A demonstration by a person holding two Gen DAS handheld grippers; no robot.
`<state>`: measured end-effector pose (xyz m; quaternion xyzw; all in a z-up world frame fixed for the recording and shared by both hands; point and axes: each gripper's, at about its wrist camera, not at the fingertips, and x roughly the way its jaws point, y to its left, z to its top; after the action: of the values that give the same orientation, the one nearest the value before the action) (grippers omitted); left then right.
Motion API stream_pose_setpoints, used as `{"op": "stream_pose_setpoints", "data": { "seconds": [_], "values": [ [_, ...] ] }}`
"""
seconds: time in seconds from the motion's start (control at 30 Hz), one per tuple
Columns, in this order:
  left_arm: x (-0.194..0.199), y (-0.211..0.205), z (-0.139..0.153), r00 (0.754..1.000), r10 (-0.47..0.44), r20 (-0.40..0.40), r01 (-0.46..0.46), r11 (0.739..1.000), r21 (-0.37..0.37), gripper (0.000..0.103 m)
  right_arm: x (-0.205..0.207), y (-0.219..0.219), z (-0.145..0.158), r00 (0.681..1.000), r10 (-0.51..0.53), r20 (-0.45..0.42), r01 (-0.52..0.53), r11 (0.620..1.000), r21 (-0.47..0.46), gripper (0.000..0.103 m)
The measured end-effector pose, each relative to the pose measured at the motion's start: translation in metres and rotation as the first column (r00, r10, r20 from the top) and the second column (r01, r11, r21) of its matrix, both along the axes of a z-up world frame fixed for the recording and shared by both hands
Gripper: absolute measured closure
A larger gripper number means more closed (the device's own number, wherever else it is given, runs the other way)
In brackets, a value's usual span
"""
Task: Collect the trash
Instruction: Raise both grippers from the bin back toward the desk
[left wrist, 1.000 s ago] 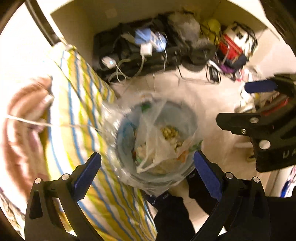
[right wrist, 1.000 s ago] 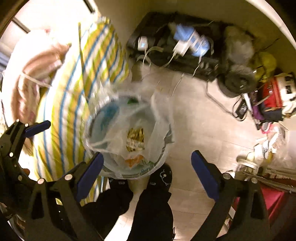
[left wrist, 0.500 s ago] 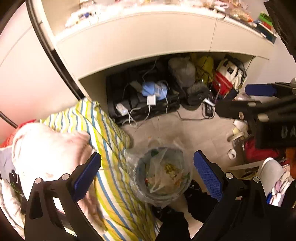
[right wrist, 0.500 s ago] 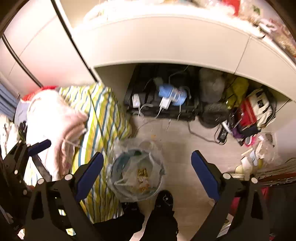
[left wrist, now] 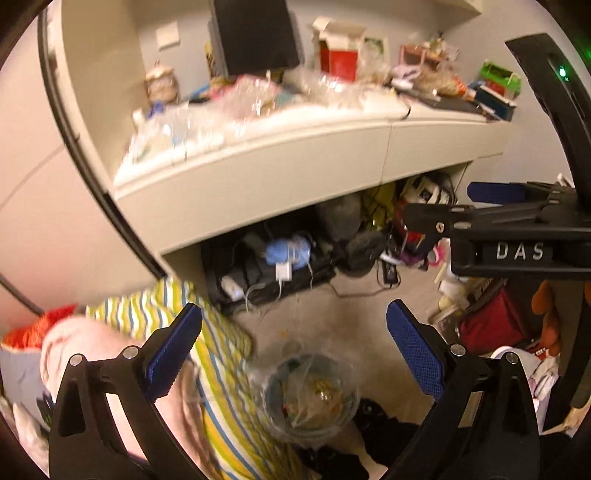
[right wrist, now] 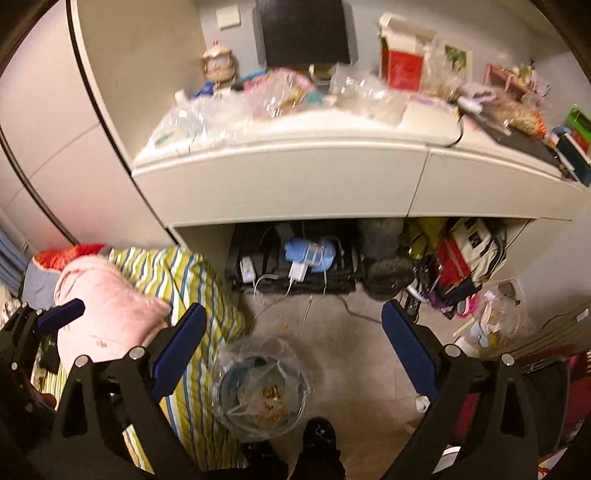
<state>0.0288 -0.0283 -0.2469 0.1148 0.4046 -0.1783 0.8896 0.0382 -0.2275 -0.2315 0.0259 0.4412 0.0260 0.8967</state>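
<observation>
A round trash bin [left wrist: 312, 397] lined with a clear plastic bag and holding food scraps stands on the floor below both grippers; it also shows in the right wrist view [right wrist: 260, 393]. My left gripper [left wrist: 293, 354] is open and empty, high above the bin. My right gripper [right wrist: 291, 350] is open and empty too; it shows side-on at the right of the left wrist view [left wrist: 491, 218]. Crumpled clear plastic wrappers [right wrist: 207, 118] lie on the white desk top [right wrist: 332, 136], far ahead of both grippers.
A striped blanket [right wrist: 177, 280] with a pink pillow [right wrist: 107, 306] lies left of the bin. Under the desk are a black case with chargers and cables [right wrist: 295, 269] and bags [right wrist: 465, 254]. A red box [right wrist: 400, 64] and a monitor [right wrist: 303, 29] stand on the desk.
Both grippers have risen and tilted up from close over the bin. The bin has shrunk to the bottom of both views, and the desk top with its clutter has come into sight.
</observation>
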Motion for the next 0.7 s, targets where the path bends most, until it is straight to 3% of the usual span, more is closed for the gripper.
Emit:
{"op": "stream_pose_setpoints", "data": {
  "seconds": [0.23,0.4,0.7],
  "values": [
    [0.011,-0.002,0.041,0.996,-0.04,0.078,0.04,0.999,0.0,0.006,-0.006,-0.009,0.039,0.992,-0.094,0.085,0.094,0.996,0.007,0.01],
    [0.016,-0.003,0.054,0.99,-0.053,0.128,0.051,0.998,0.023,0.006,-0.012,-0.018,0.064,0.982,-0.137,0.127,0.139,0.99,-0.001,0.01],
    [0.033,-0.008,0.071,0.986,-0.036,0.163,0.039,0.999,-0.012,0.006,-0.016,-0.032,0.096,0.965,-0.143,0.221,0.155,0.987,-0.038,0.01]
  ]
}}
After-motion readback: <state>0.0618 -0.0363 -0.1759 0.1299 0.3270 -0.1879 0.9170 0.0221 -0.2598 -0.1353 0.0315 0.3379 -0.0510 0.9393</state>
